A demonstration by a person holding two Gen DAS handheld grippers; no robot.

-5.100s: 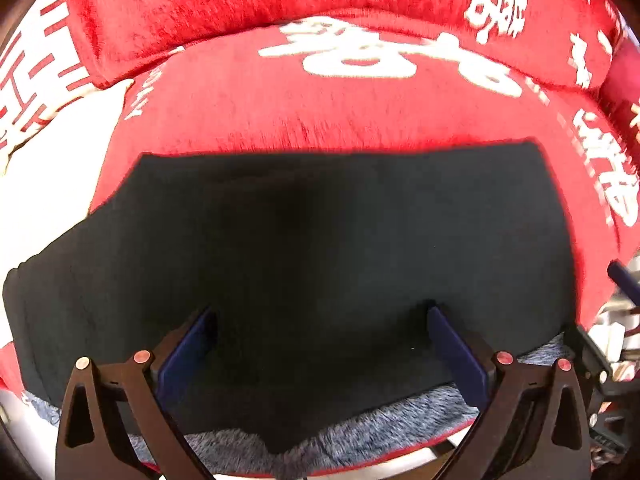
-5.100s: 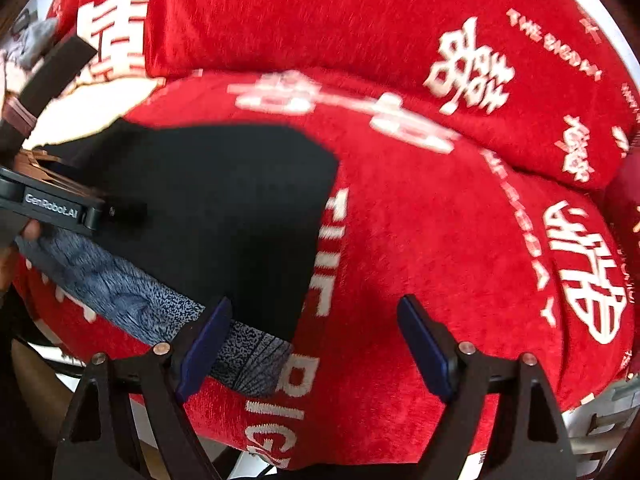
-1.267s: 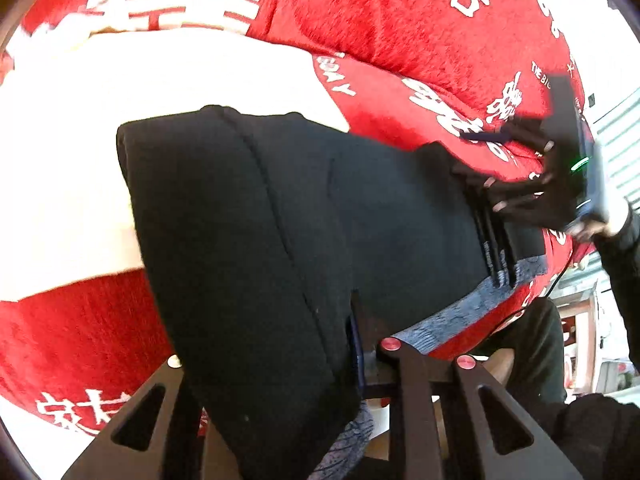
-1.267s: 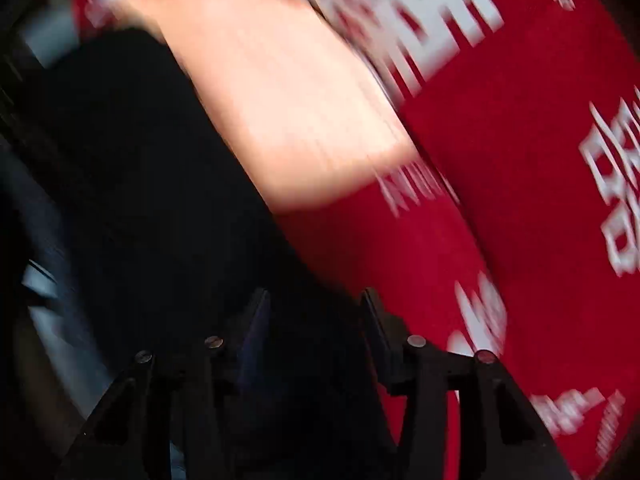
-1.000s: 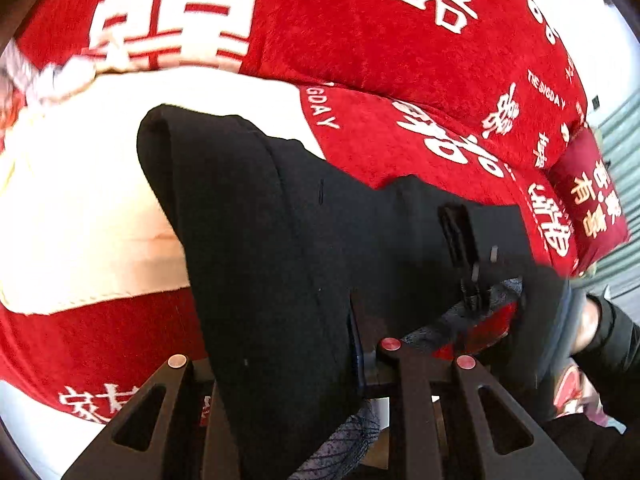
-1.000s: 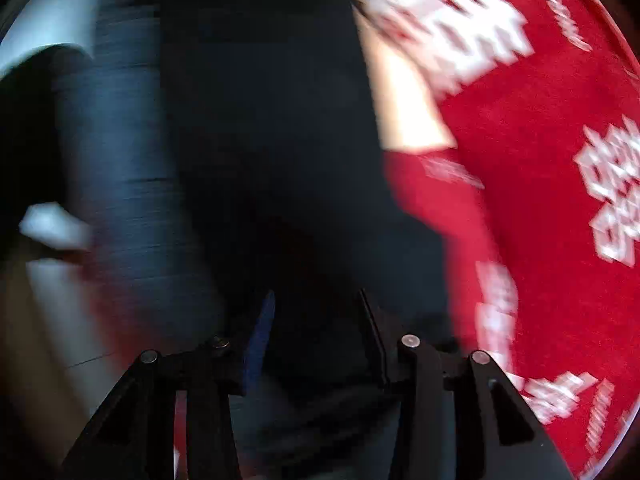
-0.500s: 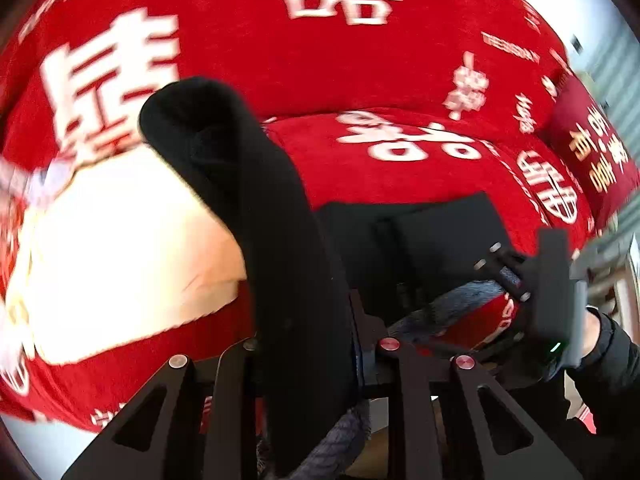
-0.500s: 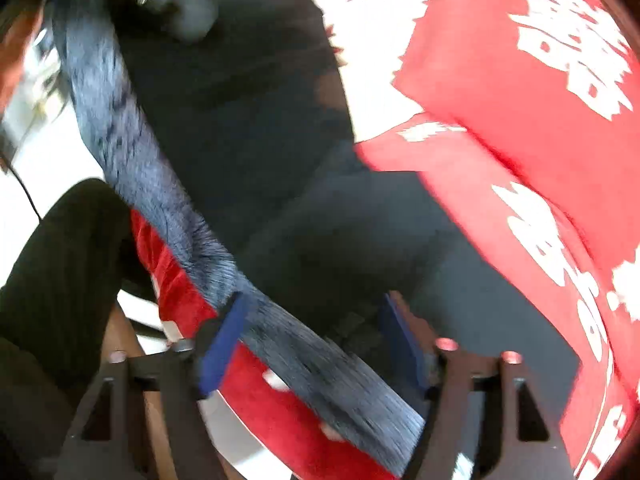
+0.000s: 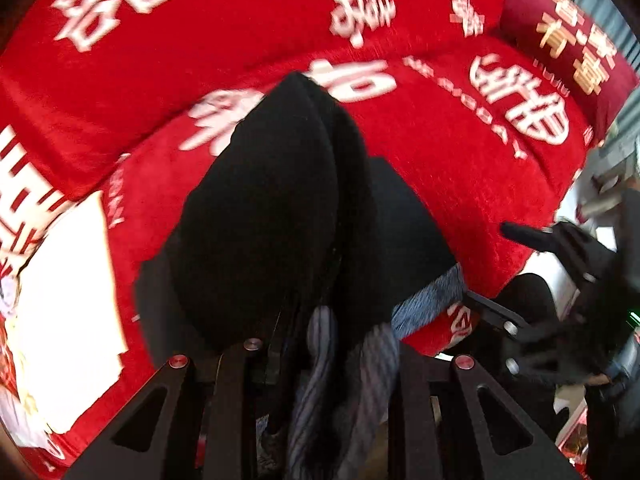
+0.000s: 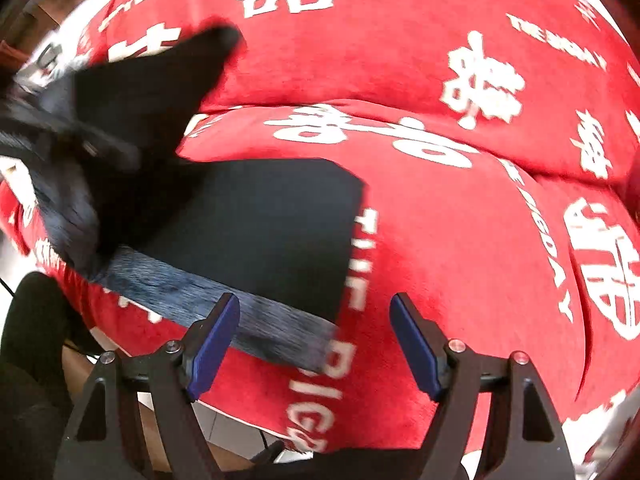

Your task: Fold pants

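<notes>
The black pants (image 10: pixel 264 224) with a grey-blue waistband (image 10: pixel 224 300) lie on a red sofa seat (image 10: pixel 460 240). My left gripper (image 9: pixel 324 364) is shut on a bunch of the black cloth and waistband (image 9: pixel 272 208) and holds that end lifted, folded over the rest. In the right wrist view it shows blurred at the far left (image 10: pixel 80 140) with the raised cloth. My right gripper (image 10: pixel 316 340) is open and empty, just in front of the waistband's right end. It also shows at the right of the left wrist view (image 9: pixel 560 320).
The sofa's red backrest (image 10: pixel 400 40) with white characters rises behind the seat. A dark red cushion (image 9: pixel 568 40) sits at the far right. A cream patch (image 9: pixel 68 300) of the cover lies to the left. The person's dark legs (image 10: pixel 28 340) are at the seat's front edge.
My left gripper has carried the lifted end of the pants rightwards over the flat part. My right gripper has let go of the pants, opened wide and pulled back to the seat's front.
</notes>
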